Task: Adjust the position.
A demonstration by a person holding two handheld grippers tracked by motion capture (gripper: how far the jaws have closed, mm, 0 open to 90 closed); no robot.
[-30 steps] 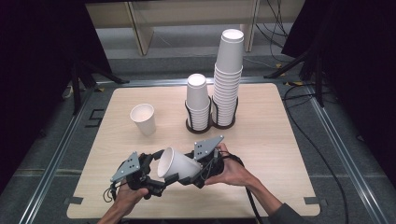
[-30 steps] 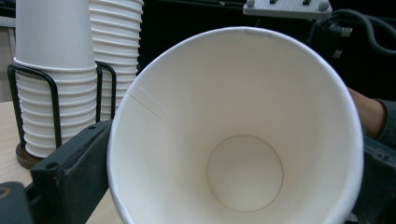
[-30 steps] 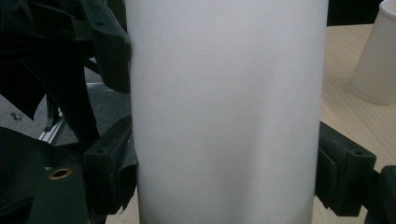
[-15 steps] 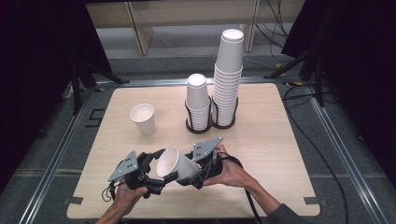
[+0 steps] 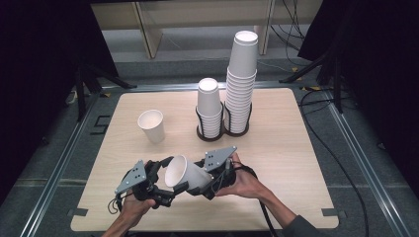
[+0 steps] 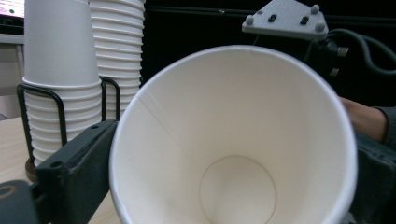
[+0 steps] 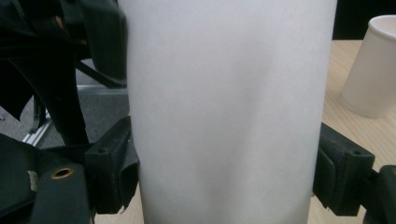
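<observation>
A white paper cup [image 5: 187, 173] lies tilted on its side above the table's near edge, its mouth towards my left gripper [image 5: 165, 180]. My right gripper [image 5: 206, 180] is shut on the cup's body, and both pads [image 7: 112, 172] press its sides [image 7: 229, 116]. In the left gripper view I look straight into the cup's mouth [image 6: 233, 140]. One black finger [image 6: 74, 177] stands just outside the rim; the other is hidden behind the cup. The left jaws have just been opening and stand open around the rim.
An upright single cup [image 5: 151, 126] stands at the table's left middle. A black wire holder [image 5: 212, 133] farther back carries a short cup stack [image 5: 209, 106] and a tall one [image 5: 242, 84]. The wooden table [image 5: 296, 163] ends just behind my hands.
</observation>
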